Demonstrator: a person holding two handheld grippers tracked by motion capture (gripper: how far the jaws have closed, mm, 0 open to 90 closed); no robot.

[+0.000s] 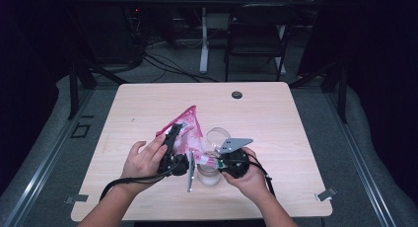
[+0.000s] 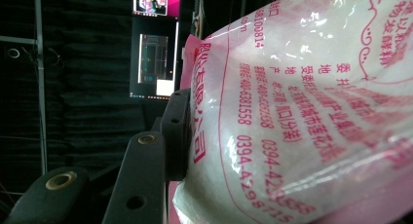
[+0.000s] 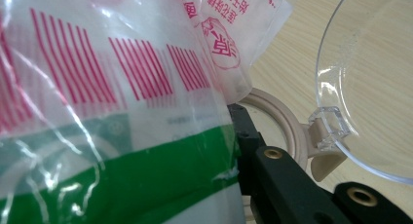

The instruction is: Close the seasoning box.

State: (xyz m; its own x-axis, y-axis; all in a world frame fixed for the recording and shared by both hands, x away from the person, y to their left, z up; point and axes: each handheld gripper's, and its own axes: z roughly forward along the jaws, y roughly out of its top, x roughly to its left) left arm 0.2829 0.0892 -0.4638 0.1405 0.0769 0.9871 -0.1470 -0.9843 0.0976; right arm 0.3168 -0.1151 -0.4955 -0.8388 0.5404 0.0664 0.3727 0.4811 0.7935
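A pink-and-white plastic bag [image 1: 190, 127] with red print is held up, tilted, over the table's middle. My left gripper [image 1: 173, 134] is shut on its upper side; in the left gripper view a black finger [image 2: 178, 131] presses into the bulging bag [image 2: 302, 112]. My right gripper [image 1: 217, 160] is shut on the bag's lower, green-striped end [image 3: 97, 175], beside its visible finger [image 3: 253, 151]. Under that end stands a clear jar [image 1: 209, 173] with a beige rim [image 3: 277, 117]. Its clear hinged lid [image 3: 370, 87] is swung open.
The light wooden table [image 1: 276, 118] carries a small black round cap [image 1: 237, 94] near its far edge. A dark folding chair [image 1: 256, 34] and cables lie beyond it. A lit monitor [image 2: 153, 44] hangs against black curtains.
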